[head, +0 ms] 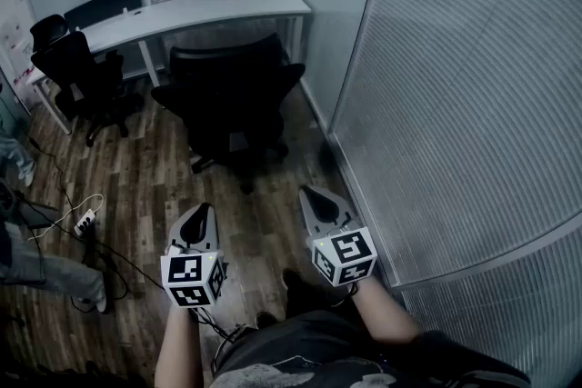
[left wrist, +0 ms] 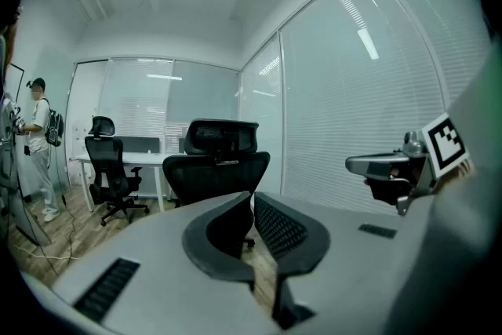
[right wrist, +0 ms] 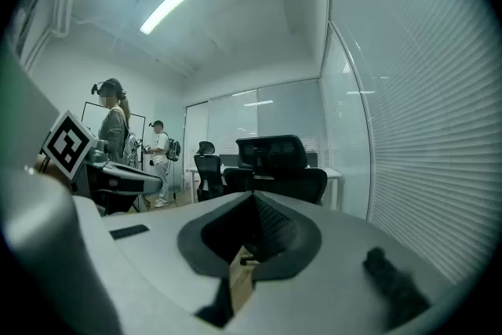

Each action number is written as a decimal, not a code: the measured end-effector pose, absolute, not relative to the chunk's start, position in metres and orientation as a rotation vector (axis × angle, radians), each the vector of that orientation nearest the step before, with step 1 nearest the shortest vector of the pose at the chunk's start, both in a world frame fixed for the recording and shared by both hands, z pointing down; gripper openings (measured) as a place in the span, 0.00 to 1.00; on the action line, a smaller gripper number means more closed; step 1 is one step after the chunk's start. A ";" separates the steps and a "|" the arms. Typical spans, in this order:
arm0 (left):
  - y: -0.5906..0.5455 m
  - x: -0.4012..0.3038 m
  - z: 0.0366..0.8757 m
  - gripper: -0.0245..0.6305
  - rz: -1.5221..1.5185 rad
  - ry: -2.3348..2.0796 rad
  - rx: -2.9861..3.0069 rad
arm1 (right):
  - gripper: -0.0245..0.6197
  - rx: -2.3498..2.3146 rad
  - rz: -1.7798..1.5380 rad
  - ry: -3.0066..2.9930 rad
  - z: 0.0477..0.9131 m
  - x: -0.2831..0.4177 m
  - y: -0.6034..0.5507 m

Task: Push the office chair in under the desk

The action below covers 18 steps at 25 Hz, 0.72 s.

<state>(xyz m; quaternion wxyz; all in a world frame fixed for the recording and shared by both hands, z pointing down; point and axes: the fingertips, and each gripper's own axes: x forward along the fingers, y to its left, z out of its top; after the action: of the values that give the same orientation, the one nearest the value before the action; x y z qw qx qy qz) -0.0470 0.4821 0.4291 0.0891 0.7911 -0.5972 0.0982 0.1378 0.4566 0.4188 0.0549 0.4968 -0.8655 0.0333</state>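
Office room with wood floor (head: 145, 186), black office chair (head: 232, 95) at twelve o'clock, standing before white desk (head: 200, 11), left gripper (head: 202, 212) and right gripper (head: 309, 195) both pressed together, nothing pinched, apart from chair.

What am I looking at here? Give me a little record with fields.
Room: office, wooden floor, glass wall on right
Desk: white, ahead
Office chair: black, pulled out from desk, its back toward the tongs
Left tongs: shut, empty, not touching chair
Right tongs: shut, empty, not touching chair
Other chair: black, by desk's left end
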 end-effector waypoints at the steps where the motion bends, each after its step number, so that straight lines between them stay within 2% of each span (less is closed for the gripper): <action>1: 0.479 -0.044 0.428 0.08 0.296 -1.776 2.359 | 0.07 1.504 0.100 -2.626 0.419 0.139 0.453; 18: 0.462 -0.042 0.427 0.08 0.302 -1.780 2.382 | 0.07 1.451 0.087 -2.622 0.421 0.135 0.440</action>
<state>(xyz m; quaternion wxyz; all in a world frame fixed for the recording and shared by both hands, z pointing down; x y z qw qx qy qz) -0.0423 0.4623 0.4267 0.0762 0.7946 -0.5939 0.1006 0.1347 0.4401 0.4208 0.0718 0.4828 -0.8723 0.0290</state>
